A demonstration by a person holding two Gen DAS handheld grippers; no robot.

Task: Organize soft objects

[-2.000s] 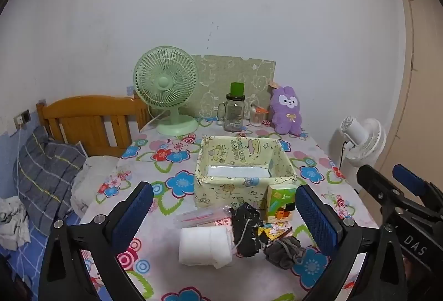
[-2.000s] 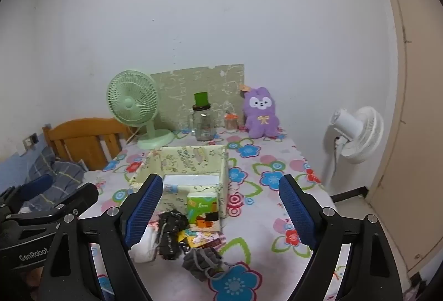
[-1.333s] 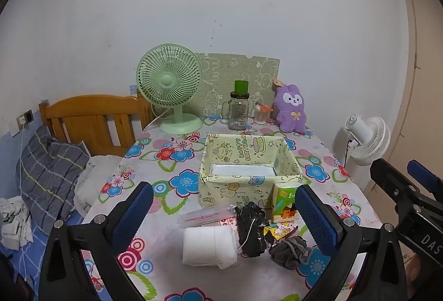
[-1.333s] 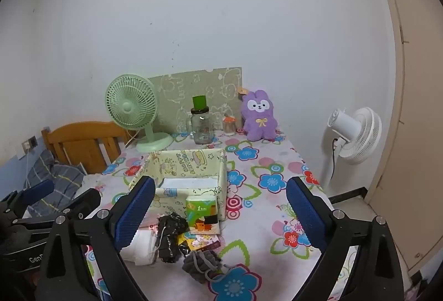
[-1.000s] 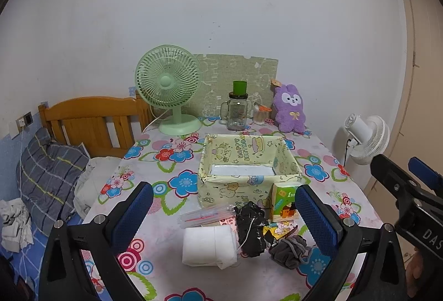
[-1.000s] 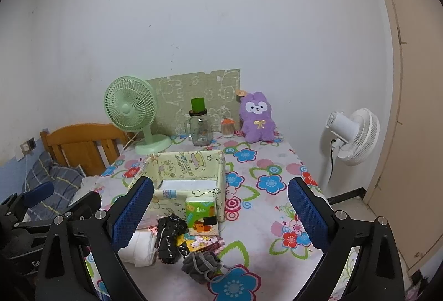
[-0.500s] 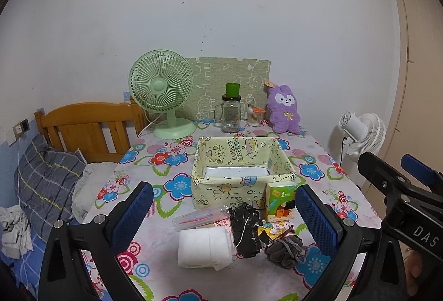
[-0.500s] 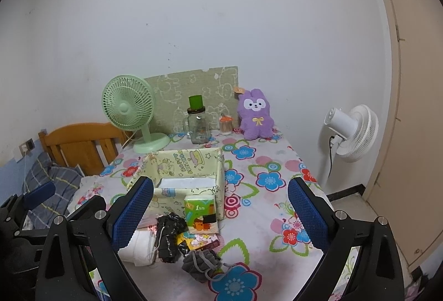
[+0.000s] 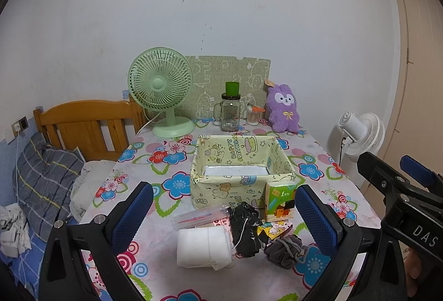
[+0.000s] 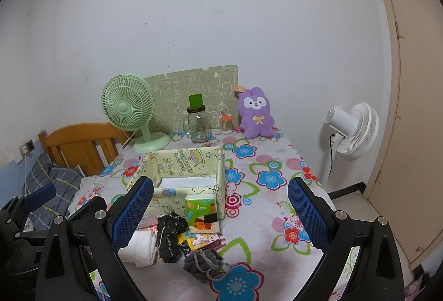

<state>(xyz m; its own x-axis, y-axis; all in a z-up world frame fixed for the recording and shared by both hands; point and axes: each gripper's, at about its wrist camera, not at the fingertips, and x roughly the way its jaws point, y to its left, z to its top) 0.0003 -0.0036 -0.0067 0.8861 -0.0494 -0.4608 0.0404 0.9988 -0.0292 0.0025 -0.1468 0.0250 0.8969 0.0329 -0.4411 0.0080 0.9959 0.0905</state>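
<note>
A yellow cartoon-print fabric box (image 9: 243,181) (image 10: 191,165) stands open mid-table. In front of it lie a white folded cloth (image 9: 203,247) (image 10: 139,245), a black crumpled bag (image 9: 246,229) (image 10: 170,234), a grey mesh sponge (image 9: 283,247) (image 10: 203,263), a green tissue pack (image 9: 279,199) (image 10: 202,213), a clear plastic packet (image 9: 199,216) and a small yellow packet (image 10: 199,241). My left gripper (image 9: 225,217) and right gripper (image 10: 220,213) are both open and empty, held above the table's near edge. A purple plush rabbit (image 9: 283,108) (image 10: 256,114) sits at the back.
A green desk fan (image 9: 162,90), a glass jar with green lid (image 9: 231,111) and a small swab jar (image 9: 253,116) stand along the back wall. A white floor fan (image 10: 351,130) is right of the table. A wooden headboard (image 9: 83,125) and bedding are left.
Both grippers have drifted slightly, with the view shifting a little; the right gripper opened a bit wider early on. Nothing on the table has moved.
</note>
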